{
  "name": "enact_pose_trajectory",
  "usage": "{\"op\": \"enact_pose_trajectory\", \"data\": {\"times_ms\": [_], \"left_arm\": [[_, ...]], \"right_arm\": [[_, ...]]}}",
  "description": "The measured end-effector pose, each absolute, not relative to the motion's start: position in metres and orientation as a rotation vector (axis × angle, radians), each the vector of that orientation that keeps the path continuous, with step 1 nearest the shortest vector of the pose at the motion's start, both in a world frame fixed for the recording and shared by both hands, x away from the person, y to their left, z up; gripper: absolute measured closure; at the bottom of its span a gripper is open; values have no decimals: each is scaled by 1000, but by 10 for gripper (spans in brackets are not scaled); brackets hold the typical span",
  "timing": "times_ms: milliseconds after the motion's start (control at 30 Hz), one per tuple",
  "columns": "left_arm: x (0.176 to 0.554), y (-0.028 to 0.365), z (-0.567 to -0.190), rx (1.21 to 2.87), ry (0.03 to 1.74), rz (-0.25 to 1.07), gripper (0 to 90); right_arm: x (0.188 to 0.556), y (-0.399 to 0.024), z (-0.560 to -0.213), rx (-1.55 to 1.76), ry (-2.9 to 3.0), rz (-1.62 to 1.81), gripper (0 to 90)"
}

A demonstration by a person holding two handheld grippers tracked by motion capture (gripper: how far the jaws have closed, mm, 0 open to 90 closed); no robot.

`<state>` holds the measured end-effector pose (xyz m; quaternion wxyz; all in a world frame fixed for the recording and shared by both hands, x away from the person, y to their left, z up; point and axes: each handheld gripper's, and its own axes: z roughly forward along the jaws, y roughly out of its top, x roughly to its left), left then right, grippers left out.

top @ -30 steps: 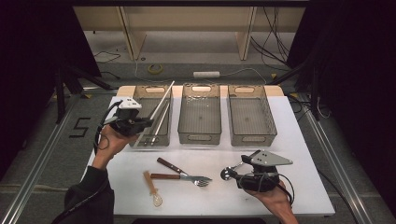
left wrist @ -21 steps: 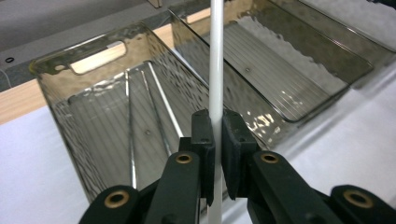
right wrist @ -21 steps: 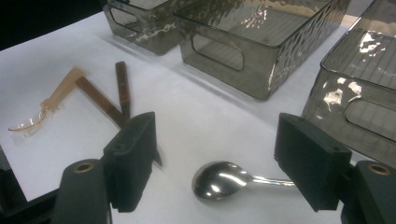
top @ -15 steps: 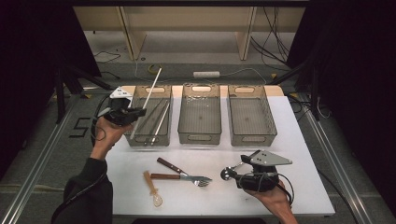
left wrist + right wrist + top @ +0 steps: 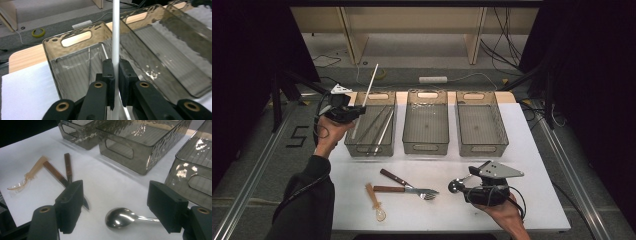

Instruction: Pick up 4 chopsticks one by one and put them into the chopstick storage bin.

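My left gripper [image 5: 346,112] hovers at the left edge of the left smoky bin [image 5: 362,148], shut on a long white stick [image 5: 368,90] that slants up and away from it. In the left gripper view the jaws pinch the white stick [image 5: 115,37] above that left bin [image 5: 75,47], which holds thin metal chopsticks [image 5: 89,60]. My right gripper [image 5: 460,188] rests low near the table's front right, open. In the right gripper view a metal spoon [image 5: 120,218] lies on the white table between the spread jaws of the right gripper [image 5: 117,197], untouched.
A middle bin [image 5: 426,148] and a right bin [image 5: 482,148] stand beside the left one. On the white table [image 5: 532,165] lie a brown-handled knife [image 5: 393,177], a brown-handled fork [image 5: 404,190] and an amber plastic spoon [image 5: 375,202]. Floor cables run behind.
My left gripper has drawn back and to the left with the white stick, whose top end now rises higher past the bin's far rim. The right gripper has stayed put.
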<state>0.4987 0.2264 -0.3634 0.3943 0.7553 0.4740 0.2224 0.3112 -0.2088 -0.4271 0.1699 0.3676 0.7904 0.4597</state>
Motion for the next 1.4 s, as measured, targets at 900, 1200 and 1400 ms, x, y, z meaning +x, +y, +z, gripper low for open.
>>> {"op": "enact_pose_trajectory", "data": {"times_ms": [900, 1200, 1400], "left_arm": [[512, 225, -411, 1961, 1299, 538, 833], [512, 220, -425, 2000, 1327, 518, 827], [510, 222, -427, 1978, 1354, 498, 800]], "right_arm": [[310, -205, -428, 1021, 2267, 1291, 306], [310, -205, -428, 1015, 2273, 1290, 306], [310, -205, -428, 1017, 2272, 1291, 306]]}}
